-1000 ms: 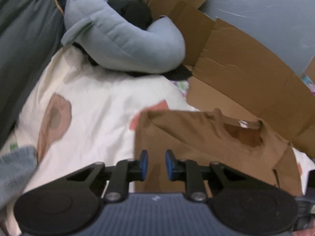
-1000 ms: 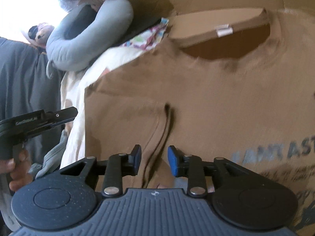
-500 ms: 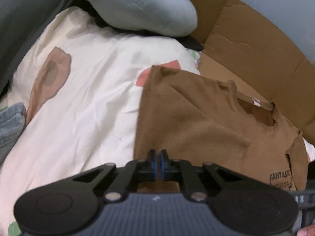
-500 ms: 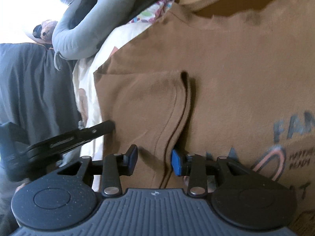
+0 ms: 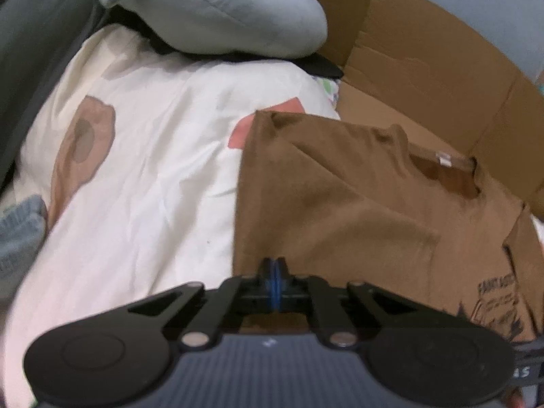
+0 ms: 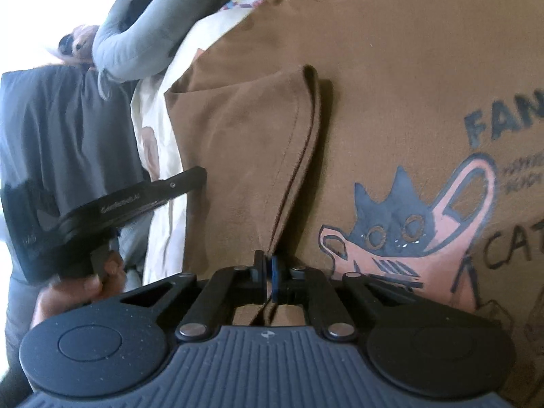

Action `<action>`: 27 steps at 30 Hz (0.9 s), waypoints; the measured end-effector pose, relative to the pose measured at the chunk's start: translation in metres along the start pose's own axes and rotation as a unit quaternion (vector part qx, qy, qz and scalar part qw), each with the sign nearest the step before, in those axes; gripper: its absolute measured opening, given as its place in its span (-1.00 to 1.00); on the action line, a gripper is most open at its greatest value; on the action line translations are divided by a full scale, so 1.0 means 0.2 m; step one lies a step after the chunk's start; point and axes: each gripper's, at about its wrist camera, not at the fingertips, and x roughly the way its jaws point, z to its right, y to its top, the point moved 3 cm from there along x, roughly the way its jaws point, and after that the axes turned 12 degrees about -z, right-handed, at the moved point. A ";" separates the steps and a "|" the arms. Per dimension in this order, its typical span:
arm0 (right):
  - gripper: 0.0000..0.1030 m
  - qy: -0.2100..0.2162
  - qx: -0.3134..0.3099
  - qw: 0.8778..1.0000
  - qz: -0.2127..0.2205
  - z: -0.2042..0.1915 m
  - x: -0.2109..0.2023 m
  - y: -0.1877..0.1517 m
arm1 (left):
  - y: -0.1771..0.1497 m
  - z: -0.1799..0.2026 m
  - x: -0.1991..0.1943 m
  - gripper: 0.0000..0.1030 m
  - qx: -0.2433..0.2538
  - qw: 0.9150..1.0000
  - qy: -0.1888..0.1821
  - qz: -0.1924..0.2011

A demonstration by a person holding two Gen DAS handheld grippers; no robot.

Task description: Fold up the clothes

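Observation:
A brown T-shirt (image 5: 357, 204) with a cat print (image 6: 401, 234) lies spread on a white bedspread (image 5: 153, 187), its collar toward the cardboard. One sleeve (image 6: 244, 156) is folded inward over the chest. My left gripper (image 5: 273, 280) is shut on the shirt's left edge fabric. In the right wrist view my right gripper (image 6: 267, 272) is shut on the hem of the folded sleeve. The left gripper (image 6: 112, 204) also shows there, held by a hand (image 6: 74, 285) at the shirt's left side.
A grey-blue curved pillow (image 5: 221, 10) lies at the head of the bedspread. Flattened cardboard (image 5: 425, 57) sits behind the shirt. Dark grey fabric (image 5: 30, 51) runs along the left, and blue denim (image 5: 17, 238) lies at the near left.
Both grippers went from open to shut: the left closed on the shirt edge first, the right just closed on the sleeve hem. Both views slid down the shirt, and the cat print came into view.

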 end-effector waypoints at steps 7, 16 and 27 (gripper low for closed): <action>-0.92 -0.024 0.007 1.000 -0.001 0.01 -0.03 -0.01 | -0.04 0.03 -0.08 -0.86 0.013 1.000 0.012 -0.002; -0.51 -0.080 -0.061 0.995 0.027 0.01 -0.29 -0.06 | -0.34 0.11 -0.14 -0.86 0.019 1.000 -0.005 -0.020; -0.50 -0.184 -0.169 0.967 0.049 0.07 -0.60 -0.16 | -0.50 0.12 -0.14 -0.47 -0.014 1.000 0.021 -0.001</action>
